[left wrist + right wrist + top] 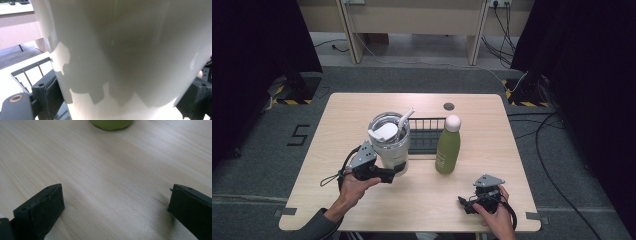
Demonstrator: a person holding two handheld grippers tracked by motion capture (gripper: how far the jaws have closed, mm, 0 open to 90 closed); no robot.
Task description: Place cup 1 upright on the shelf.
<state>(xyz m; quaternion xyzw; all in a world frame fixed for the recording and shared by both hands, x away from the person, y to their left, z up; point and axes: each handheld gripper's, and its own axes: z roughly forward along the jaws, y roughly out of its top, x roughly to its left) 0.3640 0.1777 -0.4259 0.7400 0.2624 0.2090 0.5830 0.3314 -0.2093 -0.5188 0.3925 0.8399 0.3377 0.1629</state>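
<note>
At the centre left of the high view, the left hand-held gripper [388, 175] clasps the lower body of the white tumbler [390, 145], one jaw on each side, on the bench [492, 200]. A green bottle [448, 148] stands just beside it, before a black wire rack [424, 131]. At lower right, the right hand-held gripper [116, 202] rests spread wide over bare wood.

Grey carpet floor [262, 150], black curtains [257, 50], wooden table [492, 107]
</note>
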